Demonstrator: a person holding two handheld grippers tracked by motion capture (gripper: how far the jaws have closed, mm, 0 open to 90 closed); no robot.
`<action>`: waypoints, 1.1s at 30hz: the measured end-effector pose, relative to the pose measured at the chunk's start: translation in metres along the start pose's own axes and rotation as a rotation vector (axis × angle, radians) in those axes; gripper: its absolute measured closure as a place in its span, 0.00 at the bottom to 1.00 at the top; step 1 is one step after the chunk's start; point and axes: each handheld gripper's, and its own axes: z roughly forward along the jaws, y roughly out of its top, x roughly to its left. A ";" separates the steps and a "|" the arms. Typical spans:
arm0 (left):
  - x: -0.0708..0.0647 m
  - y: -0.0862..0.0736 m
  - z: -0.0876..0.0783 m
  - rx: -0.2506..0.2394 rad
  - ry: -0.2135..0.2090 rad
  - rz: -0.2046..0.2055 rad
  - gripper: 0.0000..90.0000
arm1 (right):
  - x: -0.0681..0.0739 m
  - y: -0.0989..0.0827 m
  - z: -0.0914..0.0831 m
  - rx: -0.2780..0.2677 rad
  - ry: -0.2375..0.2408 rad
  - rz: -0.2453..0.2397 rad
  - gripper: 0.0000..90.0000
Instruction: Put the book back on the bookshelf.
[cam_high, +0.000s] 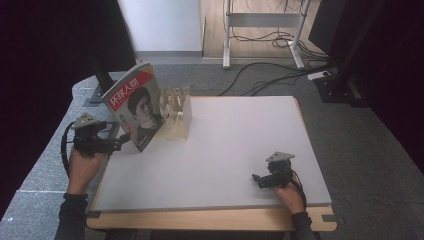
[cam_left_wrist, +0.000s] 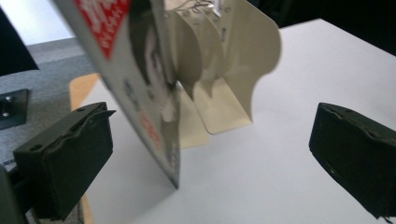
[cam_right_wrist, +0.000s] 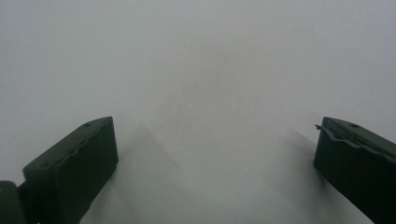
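Magazine (cam_high: 136, 106) at far left corner of bench (cam_high: 240, 150), tilted, leaning against cream rack (cam_high: 176, 116); lower corner on bench top.

Handling, judged: light, thin, floppy; glossy cover likely slippery; bends if pinched at one corner, may slide or topple off rack. Best hold: lower free edge near spine, pads flat on both covers.

Left claw (cam_high: 116, 143): jaws wide apart, magazine edge (cam_left_wrist: 159, 140) between them, no pad pressing; nothing held.

Right claw (cam_high: 258, 179): near right corner of bench, jaws wide, empty, bare bench top (cam_right_wrist: 201, 70) ahead.

Both grippers (cam_high: 114, 145) (cam_high: 256, 178) are black with blocky jaws, grey three-cornered plates on top and black trailing cables; the sleeves (cam_high: 72, 212) are dark.
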 end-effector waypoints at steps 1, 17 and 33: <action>-0.003 -0.001 0.001 0.009 -0.008 0.010 0.00 | 0.000 0.000 0.000 0.000 0.000 0.001 0.00; -0.052 -0.031 0.052 0.031 -0.206 0.039 0.00 | 0.000 0.000 0.000 0.001 0.000 0.003 0.00; -0.087 -0.082 0.117 0.152 -0.265 0.076 0.00 | 0.000 0.000 0.000 0.000 0.000 0.001 0.00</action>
